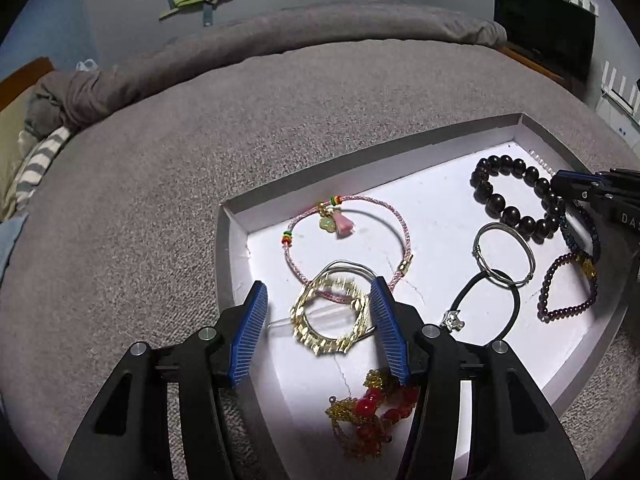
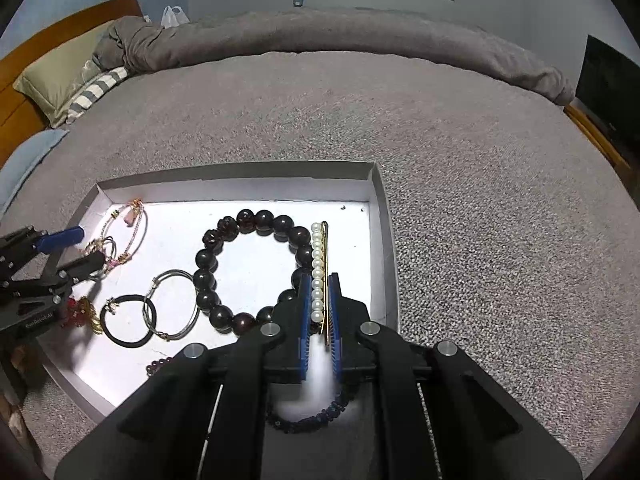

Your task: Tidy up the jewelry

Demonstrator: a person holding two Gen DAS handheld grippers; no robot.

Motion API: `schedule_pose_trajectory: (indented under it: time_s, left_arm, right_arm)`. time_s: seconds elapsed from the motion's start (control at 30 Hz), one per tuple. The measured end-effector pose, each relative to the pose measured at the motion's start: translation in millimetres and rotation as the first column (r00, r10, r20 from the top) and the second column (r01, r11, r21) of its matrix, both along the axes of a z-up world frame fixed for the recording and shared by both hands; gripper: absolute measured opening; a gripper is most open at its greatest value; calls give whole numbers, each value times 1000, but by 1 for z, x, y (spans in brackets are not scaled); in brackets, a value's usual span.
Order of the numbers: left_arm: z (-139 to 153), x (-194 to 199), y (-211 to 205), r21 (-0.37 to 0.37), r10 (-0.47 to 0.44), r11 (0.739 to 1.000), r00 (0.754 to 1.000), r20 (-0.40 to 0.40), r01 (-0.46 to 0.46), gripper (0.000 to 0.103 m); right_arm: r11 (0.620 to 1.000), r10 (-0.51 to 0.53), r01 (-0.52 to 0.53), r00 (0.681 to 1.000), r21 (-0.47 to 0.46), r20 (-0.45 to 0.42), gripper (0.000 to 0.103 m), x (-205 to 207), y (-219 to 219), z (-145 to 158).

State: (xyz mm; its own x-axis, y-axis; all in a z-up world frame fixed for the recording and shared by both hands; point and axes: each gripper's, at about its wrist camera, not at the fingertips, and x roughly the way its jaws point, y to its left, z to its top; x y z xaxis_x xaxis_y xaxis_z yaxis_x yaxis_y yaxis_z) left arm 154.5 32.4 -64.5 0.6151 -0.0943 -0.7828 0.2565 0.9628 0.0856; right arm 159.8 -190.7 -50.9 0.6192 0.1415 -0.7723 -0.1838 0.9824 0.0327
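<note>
The shallow white tray [image 1: 234,240] lies on a grey bed cover [image 2: 440,140], with its raised rim close on the outer side of each gripper and open cover beyond. The left gripper [image 1: 320,312] stands with its blue pads spread wide, a gold chain bracelet [image 1: 328,320] lying between them. The chain's image is blurred, and contact with the inner pad cannot be told. Ahead of this gripper lies a pink cord bracelet [image 1: 348,240] with a tassel charm; a thin silver ring overlaps the gold chain. Under its right finger sits a tangle of red beads and gold chain [image 1: 368,408].

The right gripper [image 2: 320,300] is closed on a pearl hair pin [image 2: 319,272], which points straight ahead between the pads, near the tray's right wall. Just to its left lies a dark wooden bead bracelet [image 2: 248,272], then a silver bangle [image 2: 172,304] overlapping a black hair tie [image 2: 128,320]. A dark blue beaded strand [image 2: 308,420] lies beneath the fingers. On the gripper bodies, partial lettering reads "DA" and a faint "GenRobot".
</note>
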Motion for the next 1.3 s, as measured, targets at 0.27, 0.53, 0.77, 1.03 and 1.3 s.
schedule_pose_trajectory:
  time_s: [0.27, 0.53, 0.77, 1.03, 1.3]
  left_arm:
    - [8, -11, -1, -8, 14, 1000, 999, 48, -13, 70]
    - [41, -45, 5, -58, 41, 998, 989, 139, -33, 87]
    - [67, -84, 2, -127, 52, 991, 984, 173, -30, 94]
    - [83, -118, -5, -162, 95, 984, 985, 144, -71, 98]
    - [100, -131, -7, -149, 153, 979, 984, 91, -139, 100]
  right_arm:
    - [999, 21, -24, 998, 47, 62, 40, -14, -2, 16]
    - [995, -7, -9, 987, 104, 160, 81, -44, -14, 44]
    - [993, -41, 19, 980, 115, 197, 98, -75, -21, 64]
    - [992, -28, 3, 979, 122, 202, 98, -114, -12, 86]
    - [993, -23, 9, 992, 114, 122, 98, -137, -12, 95]
